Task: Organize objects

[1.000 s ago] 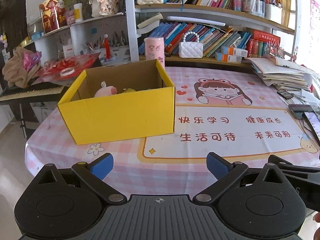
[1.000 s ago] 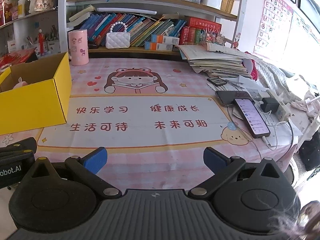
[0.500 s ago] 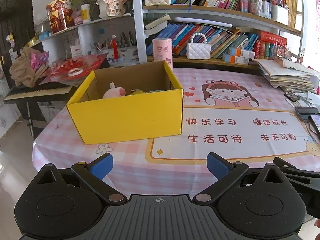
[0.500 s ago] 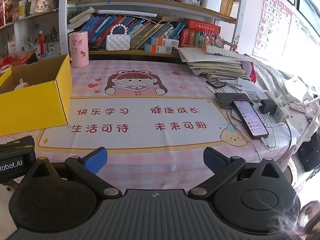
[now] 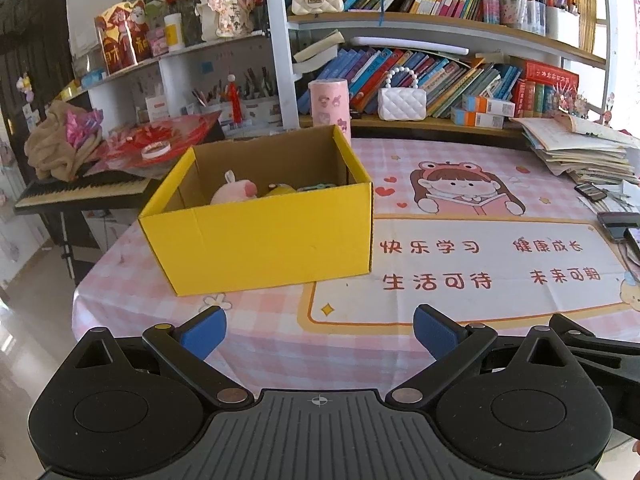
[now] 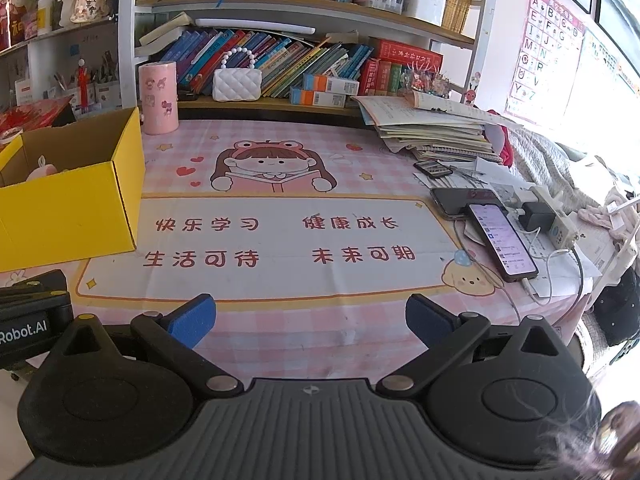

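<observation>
A yellow cardboard box point(image 5: 264, 236) stands open on the left of the pink table; it also shows in the right wrist view point(image 6: 68, 216). Inside lie a pink plush toy point(image 5: 234, 192), a yellow item point(image 5: 280, 189) and a greenish item, mostly hidden by the front wall. My left gripper point(image 5: 320, 330) is open and empty, held back over the table's near edge in front of the box. My right gripper point(image 6: 310, 320) is open and empty, over the near edge at the table's middle.
A pink cylinder point(image 6: 158, 98) and a white handbag point(image 6: 237, 84) stand at the back by the bookshelf. A stack of papers point(image 6: 436, 132), phones point(image 6: 502, 246) and a charger with cables lie on the right. A keyboard point(image 5: 84, 190) stands left of the table.
Both grippers have drawn back and up from the table, so more of its near edge and the floor shows. The box and its contents have not moved.
</observation>
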A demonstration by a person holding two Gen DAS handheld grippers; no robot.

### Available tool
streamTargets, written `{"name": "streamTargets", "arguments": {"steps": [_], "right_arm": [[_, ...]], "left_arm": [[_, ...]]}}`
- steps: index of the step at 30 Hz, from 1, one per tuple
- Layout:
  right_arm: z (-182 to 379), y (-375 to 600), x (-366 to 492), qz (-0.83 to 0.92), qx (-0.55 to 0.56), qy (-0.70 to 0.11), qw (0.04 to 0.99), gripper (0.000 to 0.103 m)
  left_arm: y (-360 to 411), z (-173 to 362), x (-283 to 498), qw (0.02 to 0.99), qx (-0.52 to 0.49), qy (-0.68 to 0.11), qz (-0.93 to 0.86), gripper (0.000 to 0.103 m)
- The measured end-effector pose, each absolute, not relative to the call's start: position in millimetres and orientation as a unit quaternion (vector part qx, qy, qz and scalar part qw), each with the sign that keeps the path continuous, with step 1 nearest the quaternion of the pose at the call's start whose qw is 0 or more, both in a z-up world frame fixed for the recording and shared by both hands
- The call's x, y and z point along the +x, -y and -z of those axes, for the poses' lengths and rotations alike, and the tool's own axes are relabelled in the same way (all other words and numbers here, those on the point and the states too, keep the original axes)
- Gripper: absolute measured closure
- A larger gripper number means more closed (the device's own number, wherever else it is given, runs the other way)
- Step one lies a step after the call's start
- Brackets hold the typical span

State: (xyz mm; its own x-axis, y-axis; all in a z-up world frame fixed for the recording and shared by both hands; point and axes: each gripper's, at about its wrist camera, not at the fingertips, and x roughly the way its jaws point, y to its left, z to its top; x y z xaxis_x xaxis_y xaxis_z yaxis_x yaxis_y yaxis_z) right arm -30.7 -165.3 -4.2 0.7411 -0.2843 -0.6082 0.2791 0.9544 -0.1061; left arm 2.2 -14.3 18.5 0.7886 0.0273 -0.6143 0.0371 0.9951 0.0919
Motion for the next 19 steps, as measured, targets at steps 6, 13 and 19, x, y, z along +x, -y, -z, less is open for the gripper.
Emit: {"name": "streamTargets", "arguments": {"steps": [6,13,19], "right_arm": [[4,164,-28,0.151,-0.005,-0.328,0.933,0.001],[6,164,-23,0.150,-0.006,-0.331,0.932,0.001],[10,166,-17,0.149,-0.005,-0.339,0.929,0.001]], "left_arm": [[14,-18,5,0.944,0.050,-0.326,0.003,0.002],[11,-15,9,0.940,0.041,-0.338,0.006,0.002],[12,-10,12,0.936,0.043,-0.348,0.008,0.002]]}}
